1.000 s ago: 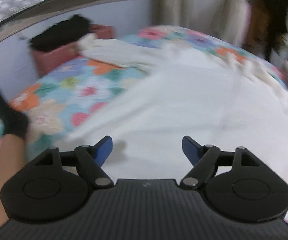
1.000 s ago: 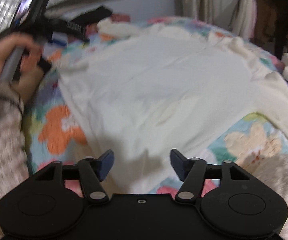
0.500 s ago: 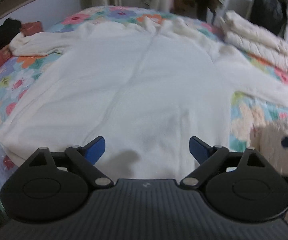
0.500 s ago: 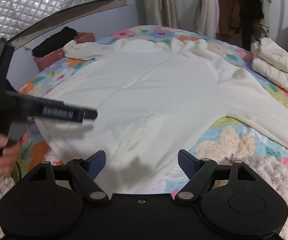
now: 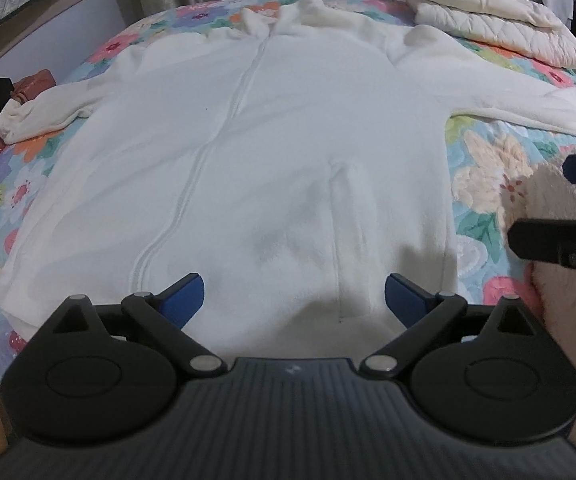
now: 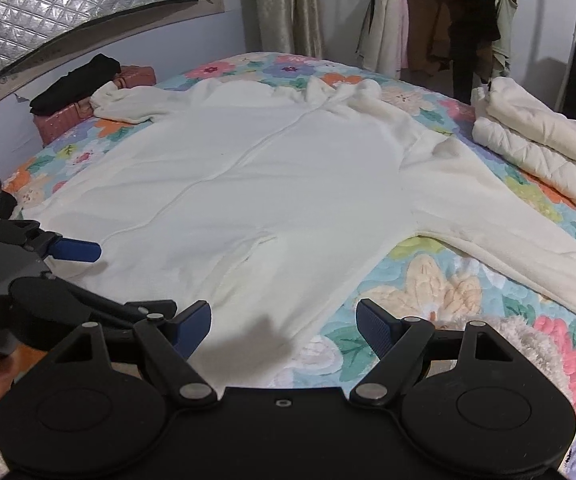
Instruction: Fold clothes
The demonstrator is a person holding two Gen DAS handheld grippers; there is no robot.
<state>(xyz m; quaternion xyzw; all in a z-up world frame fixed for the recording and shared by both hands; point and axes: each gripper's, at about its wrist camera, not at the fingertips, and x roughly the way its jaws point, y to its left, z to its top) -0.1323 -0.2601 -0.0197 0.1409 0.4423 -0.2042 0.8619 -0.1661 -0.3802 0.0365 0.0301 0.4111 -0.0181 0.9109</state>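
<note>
A white fleece zip jacket (image 5: 279,140) lies spread flat, front up, on a floral bedspread (image 5: 484,184), both sleeves stretched out sideways. It also shows in the right wrist view (image 6: 271,200). My left gripper (image 5: 294,300) is open and empty above the jacket's hem near the middle. My right gripper (image 6: 283,322) is open and empty over the hem's right corner. The left gripper also shows at the left of the right wrist view (image 6: 75,250).
A folded cream quilted garment (image 6: 544,152) lies at the bed's right. A black cloth on a pink box (image 6: 87,80) sits at the far left. Hanging clothes (image 6: 440,20) and a curtain stand behind the bed. A fuzzy cream cloth (image 5: 568,220) lies near the right.
The left wrist view has swung from the left side of the bed to face the jacket squarely. Both grippers have drawn back toward the hem and stayed open.
</note>
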